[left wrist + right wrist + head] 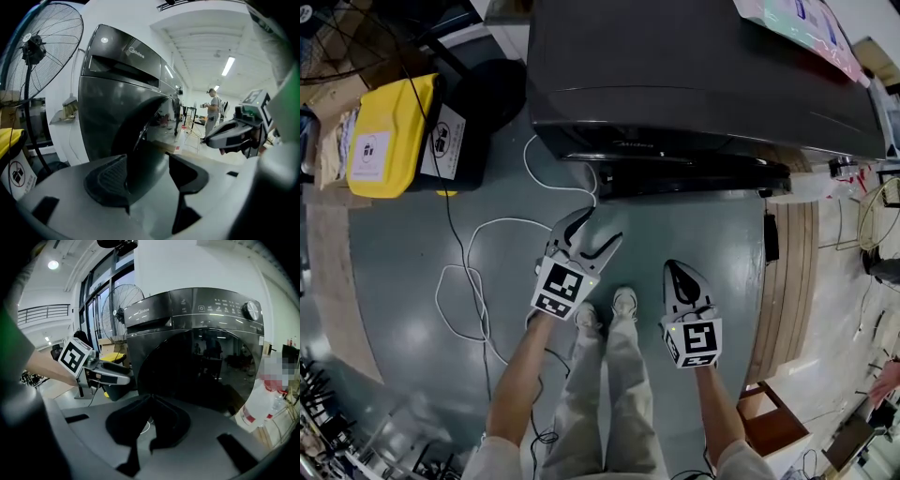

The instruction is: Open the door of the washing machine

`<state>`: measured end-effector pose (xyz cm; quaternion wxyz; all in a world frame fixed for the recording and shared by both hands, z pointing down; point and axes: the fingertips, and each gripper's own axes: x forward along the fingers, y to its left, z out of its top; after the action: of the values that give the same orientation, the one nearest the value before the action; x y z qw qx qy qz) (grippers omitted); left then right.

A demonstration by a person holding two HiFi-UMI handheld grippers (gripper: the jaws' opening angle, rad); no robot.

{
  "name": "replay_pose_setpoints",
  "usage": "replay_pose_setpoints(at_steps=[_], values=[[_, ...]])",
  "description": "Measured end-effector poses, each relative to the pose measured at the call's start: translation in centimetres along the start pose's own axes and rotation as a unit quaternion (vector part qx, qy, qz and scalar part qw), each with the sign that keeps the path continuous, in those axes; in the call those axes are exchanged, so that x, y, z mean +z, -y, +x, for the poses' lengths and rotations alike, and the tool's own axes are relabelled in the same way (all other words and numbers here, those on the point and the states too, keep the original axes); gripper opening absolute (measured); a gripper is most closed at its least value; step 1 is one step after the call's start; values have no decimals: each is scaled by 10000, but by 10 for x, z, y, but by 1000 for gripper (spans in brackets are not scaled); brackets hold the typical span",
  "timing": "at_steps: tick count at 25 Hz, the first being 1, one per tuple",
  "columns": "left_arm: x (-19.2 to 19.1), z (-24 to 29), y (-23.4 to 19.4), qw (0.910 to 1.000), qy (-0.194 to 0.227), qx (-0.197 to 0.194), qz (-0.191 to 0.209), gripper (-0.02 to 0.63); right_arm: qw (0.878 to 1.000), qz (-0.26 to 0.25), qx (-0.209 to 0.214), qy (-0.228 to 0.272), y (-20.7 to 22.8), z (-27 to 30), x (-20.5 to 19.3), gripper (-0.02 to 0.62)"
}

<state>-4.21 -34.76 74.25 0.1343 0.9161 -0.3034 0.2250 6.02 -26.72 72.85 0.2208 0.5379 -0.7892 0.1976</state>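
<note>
Grey floor (394, 309) lies open around the feet; a wooden strip (792, 281) bounds it on the right, a yellow bin (389, 136) sits far left. Washing machine (703, 75) stands at the far edge, broad side running left to right, round door (197, 366) facing near, toward the person. White cable (474, 281) loops over the floor left of the left gripper (595, 230), whose jaws gape wide with nothing gripped, aimed at the door. Right gripper (677, 270): jaws pressed together, empty. Standing fan (33, 47) left of the machine
</note>
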Motion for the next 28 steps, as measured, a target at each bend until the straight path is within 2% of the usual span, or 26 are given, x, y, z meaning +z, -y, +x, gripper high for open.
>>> replay_pose_setpoints(at_steps=[18,24,28], values=[[12,61,-11,9990,-88,-93,419,258,9999,60,61,-76,4,6,-13,-2],[13,71,-12,9983,-157,-127,540,206,9999,72,47,-58,5,5,-13,-2],[14,70,-12,9981,-160,-175,573,196,9999,95,57,-79,5,5,-16,-2]])
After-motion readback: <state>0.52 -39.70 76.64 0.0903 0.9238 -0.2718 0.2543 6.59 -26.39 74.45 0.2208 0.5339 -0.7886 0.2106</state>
